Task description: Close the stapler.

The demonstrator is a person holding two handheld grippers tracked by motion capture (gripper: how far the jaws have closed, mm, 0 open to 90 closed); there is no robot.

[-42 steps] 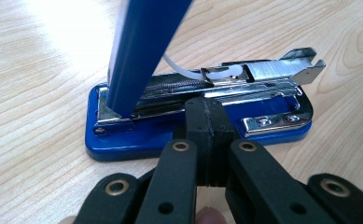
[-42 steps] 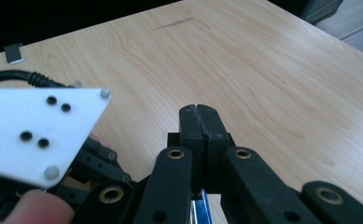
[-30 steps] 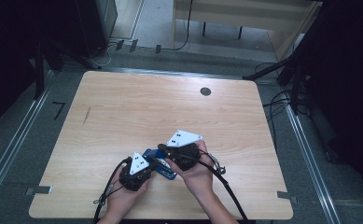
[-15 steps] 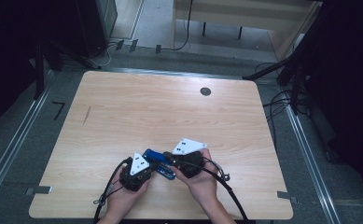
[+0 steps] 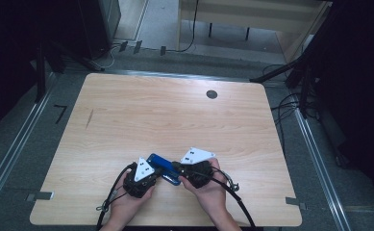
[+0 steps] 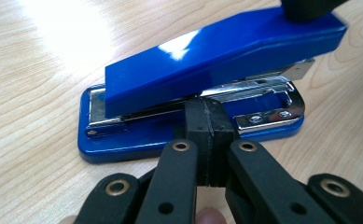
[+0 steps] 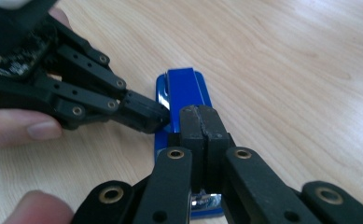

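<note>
Two tools met over the blue stapler [image 5: 163, 168] near the middle of the counter's [image 5: 175, 120] front edge. A second earlier the right tool [image 5: 179, 169] had been held a little farther back over the counter; it had since drawn in toward the front edge and settled on the stapler's rear end. Its jaws were pressed together with nothing between them, their closed tip resting on top of the blue arm. The left tool [image 6: 206, 128] was likewise closed on nothing, its tip pushed against the stapler's side where the arm meets the metal magazine. The stapler itself had hardly shifted and lay flat on its base. To my eye, the hands had finished lining up and were bracing it, ready to press or pry the arm.
</note>
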